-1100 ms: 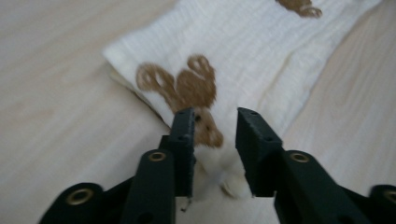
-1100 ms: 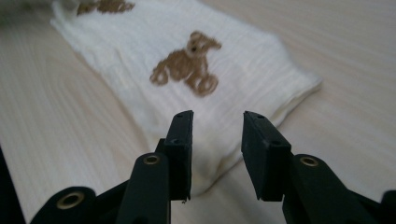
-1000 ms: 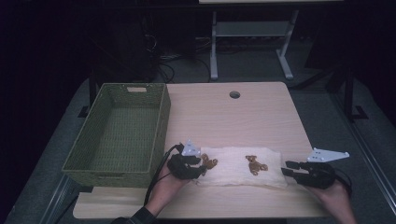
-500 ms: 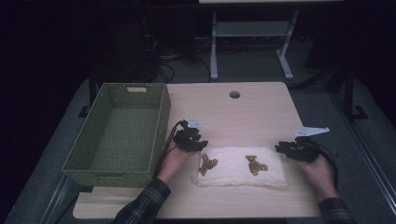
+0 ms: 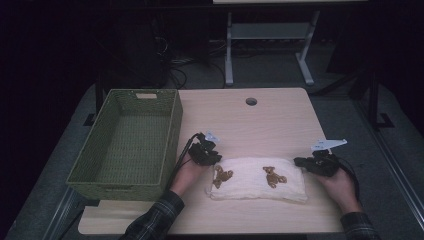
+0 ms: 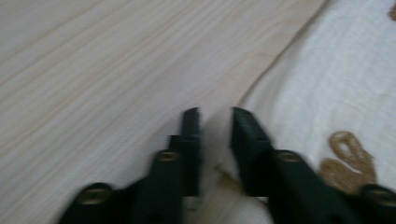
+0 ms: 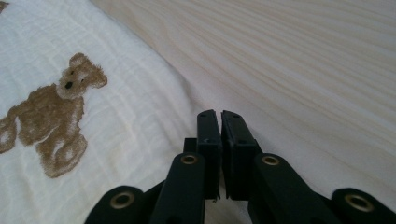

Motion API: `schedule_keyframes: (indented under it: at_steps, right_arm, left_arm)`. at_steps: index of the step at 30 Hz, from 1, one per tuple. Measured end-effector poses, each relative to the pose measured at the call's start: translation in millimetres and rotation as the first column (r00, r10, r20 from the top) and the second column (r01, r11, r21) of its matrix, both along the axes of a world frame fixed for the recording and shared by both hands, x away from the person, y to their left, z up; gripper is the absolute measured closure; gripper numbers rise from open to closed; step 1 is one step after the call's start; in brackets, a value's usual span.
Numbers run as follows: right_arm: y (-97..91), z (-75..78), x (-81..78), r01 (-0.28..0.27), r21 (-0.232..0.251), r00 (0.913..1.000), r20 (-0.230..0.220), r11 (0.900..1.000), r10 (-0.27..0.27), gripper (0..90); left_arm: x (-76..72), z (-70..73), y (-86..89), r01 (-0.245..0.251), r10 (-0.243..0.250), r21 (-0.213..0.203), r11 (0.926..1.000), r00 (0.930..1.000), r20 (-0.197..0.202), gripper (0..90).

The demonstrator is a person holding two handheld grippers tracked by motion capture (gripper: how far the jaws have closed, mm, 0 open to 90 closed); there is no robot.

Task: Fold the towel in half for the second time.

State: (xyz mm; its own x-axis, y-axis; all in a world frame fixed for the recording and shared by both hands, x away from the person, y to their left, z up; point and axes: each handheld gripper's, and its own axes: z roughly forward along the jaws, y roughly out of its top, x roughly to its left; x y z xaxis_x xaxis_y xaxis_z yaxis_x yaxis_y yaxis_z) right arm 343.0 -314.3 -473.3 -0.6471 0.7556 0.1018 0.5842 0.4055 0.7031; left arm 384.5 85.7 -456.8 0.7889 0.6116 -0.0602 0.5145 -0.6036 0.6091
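Two grippers, left [image 5: 209,156] and right [image 5: 305,162], have just been closing, each pinching a far corner of the cloth [image 5: 255,180], which lies flat on the table's [image 5: 280,120] near middle. The thin edges may slip out when lifted, because the bite looks shallow.

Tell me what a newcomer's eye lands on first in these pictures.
First the white cloth with brown teddy bears, folded at the near edge of the wooden table. Next the two black tongs at its ends: the left tongs and the right tongs each pinch a corner of it. Then the big green woven basket standing empty at the table's left.
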Motion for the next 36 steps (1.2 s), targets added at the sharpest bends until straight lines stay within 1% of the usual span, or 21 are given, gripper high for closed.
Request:
schedule_keyframes:
  at_steps: [1, 3, 4, 7, 9, 10, 11, 12, 13, 14, 15, 18, 20, 21, 23, 25, 26, 29, 31, 34, 36]
  right_arm:
    - [0.0, 0.0, 0.0, 0.008, 0.002, 1.0000, 0.001, 1.0000, -0.008, 87.3]
    - [-0.4, 0.4, 0.2, 0.018, -0.002, 0.9998, 0.008, 0.9998, -0.018, 87.5]
    - [-1.6, 1.4, 1.1, 0.016, -0.001, 0.9997, 0.016, 0.9999, -0.016, 87.5]
    - [-3.7, 6.0, 2.2, 0.023, 0.008, 0.9992, 0.031, 0.9997, -0.023, 87.7]
    - [-4.6, 8.8, 2.8, 0.026, 0.020, 0.9987, 0.044, 0.9995, -0.027, 87.7]
    - [-4.8, 10.1, 3.4, 0.025, 0.027, 0.9986, 0.045, 0.9993, -0.027, 87.8]
    - [-4.6, 11.4, 3.8, 0.027, 0.023, 0.9985, 0.047, 0.9994, -0.028, 87.7]
    - [-4.4, 11.5, 3.9, 0.026, 0.024, 0.9984, 0.049, 0.9994, -0.028, 87.8]
    - [-4.0, 11.3, 3.7, 0.025, 0.023, 0.9984, 0.049, 0.9994, -0.026, 87.7]
    - [-3.7, 11.1, 3.1, 0.027, 0.017, 0.9987, 0.043, 0.9995, -0.027, 87.7]
    - [-4.3, 10.7, 2.5, 0.025, 0.016, 0.9987, 0.045, 0.9996, -0.025, 87.7]
    - [-5.0, 10.4, 1.5, 0.023, 0.017, 0.9986, 0.047, 0.9996, -0.024, 87.7]
    - [-5.0, 10.3, 1.4, 0.023, 0.016, 0.9987, 0.045, 0.9996, -0.023, 87.7]
    - [-5.0, 10.1, 1.5, 0.020, 0.014, 0.9987, 0.046, 0.9997, -0.021, 87.7]
    - [-4.9, 10.1, 1.1, 0.022, 0.013, 0.9987, 0.045, 0.9997, -0.023, 87.8]
    - [-5.6, 10.6, 1.3, 0.022, 0.016, 0.9985, 0.049, 0.9996, -0.023, 87.8]
    - [-6.3, 11.6, 1.2, 0.024, 0.020, 0.9984, 0.051, 0.9995, -0.025, 87.8]
    - [-7.7, 16.1, 0.9, 0.023, 0.030, 0.9975, 0.065, 0.9993, -0.025, 87.8]
    - [-8.4, 19.9, -1.5, 0.020, 0.040, 0.9965, 0.081, 0.9990, -0.023, 87.8]
    - [-9.8, 25.6, -9.4, 0.008, 0.054, 0.9942, 0.106, 0.9985, -0.013, 87.8]
    - [-11.4, 28.9, -17.4, -0.003, 0.063, 0.9927, 0.120, 0.9980, -0.005, 87.8]
  left_arm:
    - [0.1, 0.4, -0.9, 0.000, 0.000, 0.006, 1.0000, 1.0000, 0.006, 89.5]
    - [1.5, 2.2, -1.5, -0.007, 0.007, 0.021, 0.9998, 0.9999, 0.008, 89.7]
    - [2.5, 2.9, -0.7, -0.009, 0.009, 0.024, 0.9997, 0.9998, 0.019, 89.8]
    - [5.2, 8.4, 3.5, -0.044, 0.044, -0.010, 0.9990, 0.9985, 0.031, 89.9]
    - [4.9, 10.8, 4.2, -0.046, 0.047, -0.031, 0.9984, 0.9984, 0.031, 89.8]
    - [3.9, 11.3, 3.7, -0.045, 0.045, -0.050, 0.9977, 0.9990, 0.005, 89.8]
    - [3.1, 11.2, 3.2, -0.042, 0.042, -0.054, 0.9977, 0.9991, -0.004, 89.6]
    - [1.7, 11.1, 2.7, -0.042, 0.042, -0.058, 0.9974, 0.9991, -0.003, 87.9]
    - [0.4, 10.7, 2.6, -0.041, 0.040, -0.068, 0.9969, 0.9991, -0.011, 78.8]
    - [-1.4, 9.7, 2.4, -0.034, 0.032, -0.080, 0.9963, 0.9993, -0.017, 72.9]
    - [-2.4, 9.5, 2.2, -0.024, 0.023, -0.068, 0.9974, 0.9996, -0.013, 69.0]
    - [-3.0, 4.5, -0.3, -0.013, 0.013, -0.023, 0.9996, 0.9999, -0.010, 66.9]
    - [-1.3, -0.3, -1.4, -0.012, 0.011, -0.005, 0.9999, 0.9998, -0.019, 69.1]
    - [-0.4, -1.3, -1.3, -0.008, 0.008, -0.011, 0.9999, 0.9997, -0.021, 71.9]
    - [0.6, -0.6, -2.2, 0.003, -0.004, -0.009, 1.0000, 0.9996, -0.028, 83.6]
    - [1.7, 1.1, -2.8, 0.004, -0.004, -0.003, 1.0000, 0.9997, -0.024, 86.5]
    - [1.8, 2.3, -2.1, -0.004, 0.004, -0.010, 0.9999, 0.9998, -0.019, 86.9]
    - [-0.5, 12.1, 1.9, -0.031, 0.033, -0.055, 0.9980, 0.9990, 0.030, 87.0]
    - [-5.9, 20.9, 4.2, -0.029, 0.034, -0.070, 0.9971, 0.9971, 0.068, 87.0]
    - [-19.3, 30.1, 6.7, -0.002, 0.010, -0.075, 0.9972, 0.9935, 0.114, 87.0]
    - [-28.8, 32.5, 8.9, 0.017, -0.007, -0.075, 0.9971, 0.9927, 0.121, 87.0]
